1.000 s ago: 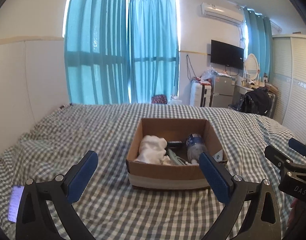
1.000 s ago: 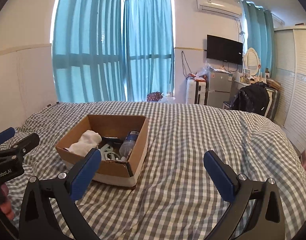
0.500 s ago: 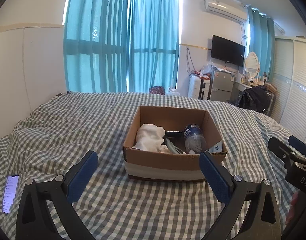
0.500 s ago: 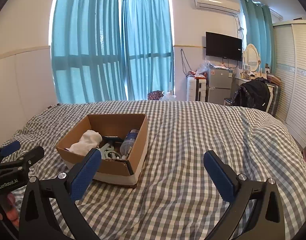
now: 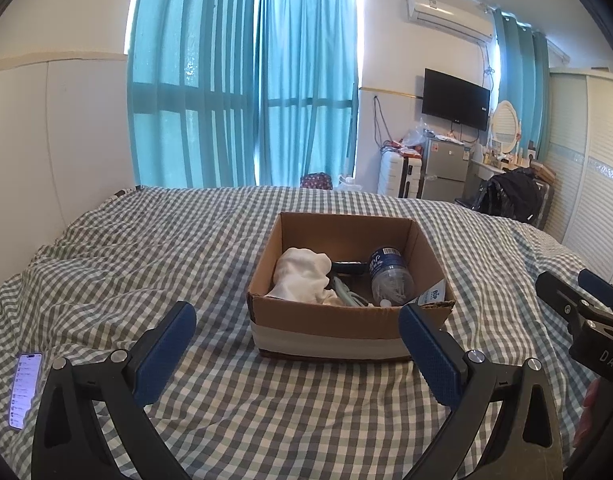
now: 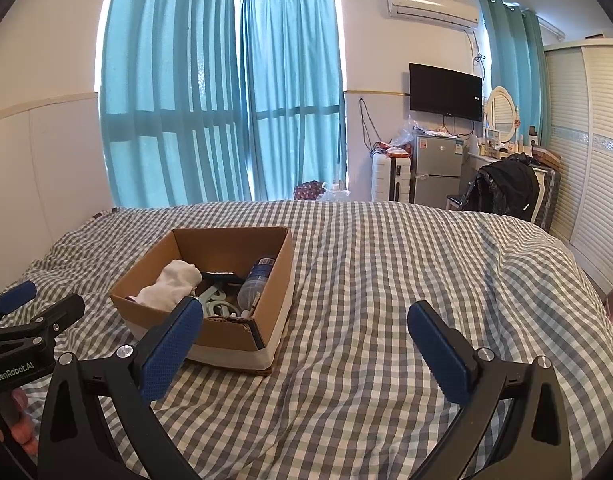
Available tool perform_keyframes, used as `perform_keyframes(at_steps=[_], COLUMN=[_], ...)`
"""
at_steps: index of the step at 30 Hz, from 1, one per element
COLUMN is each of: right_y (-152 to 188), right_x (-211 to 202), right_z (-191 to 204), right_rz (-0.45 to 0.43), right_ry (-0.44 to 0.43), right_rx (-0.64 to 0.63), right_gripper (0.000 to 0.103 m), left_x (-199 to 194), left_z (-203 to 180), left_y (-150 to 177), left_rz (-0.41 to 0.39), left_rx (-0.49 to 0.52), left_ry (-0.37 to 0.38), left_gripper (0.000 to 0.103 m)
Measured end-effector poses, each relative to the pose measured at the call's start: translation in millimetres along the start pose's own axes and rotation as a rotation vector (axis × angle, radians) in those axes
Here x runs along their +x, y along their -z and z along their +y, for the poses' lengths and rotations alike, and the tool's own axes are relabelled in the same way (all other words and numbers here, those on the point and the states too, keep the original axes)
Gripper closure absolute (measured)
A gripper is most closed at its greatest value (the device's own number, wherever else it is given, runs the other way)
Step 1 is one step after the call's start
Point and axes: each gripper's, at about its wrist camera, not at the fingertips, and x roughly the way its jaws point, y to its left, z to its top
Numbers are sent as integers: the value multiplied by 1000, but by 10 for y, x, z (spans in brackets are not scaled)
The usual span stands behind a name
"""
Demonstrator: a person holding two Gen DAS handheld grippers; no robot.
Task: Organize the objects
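Both grippers rise; the cardboard box (image 5: pixel 348 280) now sits lower ahead of the left gripper (image 5: pixel 296 350). The left gripper and the right gripper (image 6: pixel 306 344) are spread, empty. Nothing picked yet.

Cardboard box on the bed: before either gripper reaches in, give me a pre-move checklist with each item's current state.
1. Left gripper open, nothing held: ok.
2. Right gripper open, nothing held: ok.
3. Cardboard box top open, flat on the bed: ok.
4. White cloth and plastic bottle visible inside, unobstructed: ok.
5. Pale green item by the cloth identified: cannot tell.
6. Phone lies apart from the box: ok.
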Motion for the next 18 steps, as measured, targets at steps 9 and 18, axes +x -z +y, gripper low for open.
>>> perform_keyframes(at_steps=[9,18], right_y=[4,-4], right_x=[-7,-16], right_z=[-3,-7], right_rz=[-1,-2], right_ry=[1,6], right_rx=[-1,-2], right_gripper=[0,0], left_x=[-21,-34], left_z=[14,28], left_y=[-1,-2], left_rz=[-2,-5], left_rx=[2,-1], left_ry=[-10,-12], left_gripper=[0,0])
